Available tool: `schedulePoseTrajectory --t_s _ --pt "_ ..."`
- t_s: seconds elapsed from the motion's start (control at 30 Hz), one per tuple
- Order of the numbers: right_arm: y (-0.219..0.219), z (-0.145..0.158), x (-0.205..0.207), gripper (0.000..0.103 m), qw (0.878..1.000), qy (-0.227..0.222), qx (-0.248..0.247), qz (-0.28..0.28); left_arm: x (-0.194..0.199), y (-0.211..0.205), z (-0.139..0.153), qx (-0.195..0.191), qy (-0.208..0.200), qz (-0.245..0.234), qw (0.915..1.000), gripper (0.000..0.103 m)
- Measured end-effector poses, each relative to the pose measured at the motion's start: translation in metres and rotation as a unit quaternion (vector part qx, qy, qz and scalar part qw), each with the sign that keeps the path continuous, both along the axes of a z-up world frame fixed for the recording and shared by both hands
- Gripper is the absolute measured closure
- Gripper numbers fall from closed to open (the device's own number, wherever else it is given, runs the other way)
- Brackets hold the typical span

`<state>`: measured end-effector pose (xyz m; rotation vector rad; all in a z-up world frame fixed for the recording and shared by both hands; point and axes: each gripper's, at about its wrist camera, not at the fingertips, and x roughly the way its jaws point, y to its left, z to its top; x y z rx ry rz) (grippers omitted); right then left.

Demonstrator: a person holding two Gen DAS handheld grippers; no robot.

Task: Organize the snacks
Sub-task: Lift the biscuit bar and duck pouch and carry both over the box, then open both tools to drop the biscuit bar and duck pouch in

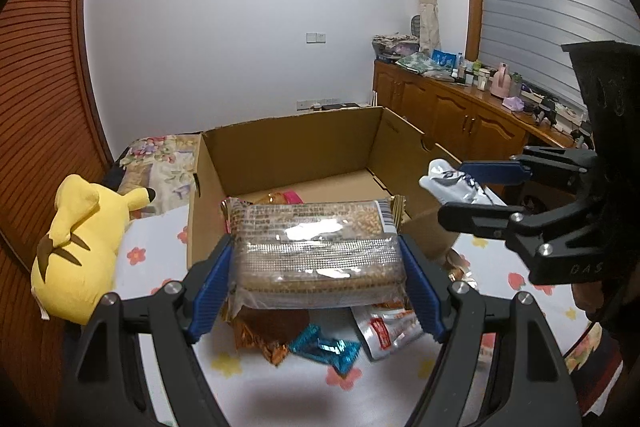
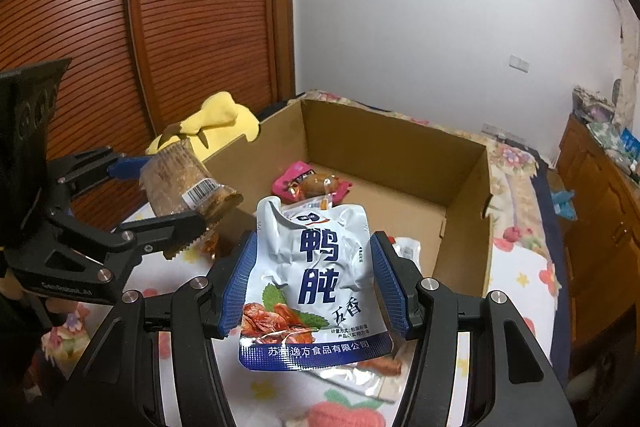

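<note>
My left gripper (image 1: 316, 263) is shut on a clear pack of brown crackers (image 1: 316, 247), held above the bed just in front of the open cardboard box (image 1: 292, 143). It also shows in the right wrist view (image 2: 180, 183). My right gripper (image 2: 312, 287) is shut on a white and blue snack pouch (image 2: 316, 283), also held in front of the box (image 2: 400, 151); the pouch shows in the left wrist view (image 1: 456, 183). A pink packet (image 2: 296, 175) and a brown one lie on the box floor.
Loose snacks lie on the flowered sheet under my left gripper: a teal wrapper (image 1: 328, 347), an orange-brown packet (image 1: 268, 335), a white and red pouch (image 1: 384, 331). A yellow plush toy (image 1: 80, 247) sits left of the box. A wooden cabinet (image 1: 452, 107) stands at right.
</note>
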<state>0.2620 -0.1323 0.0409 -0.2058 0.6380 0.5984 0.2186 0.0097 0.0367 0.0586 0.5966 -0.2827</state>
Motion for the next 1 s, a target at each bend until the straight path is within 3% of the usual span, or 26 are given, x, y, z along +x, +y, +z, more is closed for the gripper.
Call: schedulePoseTrajectory --t_s 0.5,1.0 --pt "-0.004 -0.013 0.073 0.044 0.999 0.033 0.013 0.013 0.079 0.003 -0.007 0.0 0.021 0.019 0.9996 0.024" --pt "-0.018 -0.034 0.098 0.043 0.998 0.063 0.01 -0.021 0.103 -0.015 -0.018 0.02 0.032 0.014 0.9992 0.023"
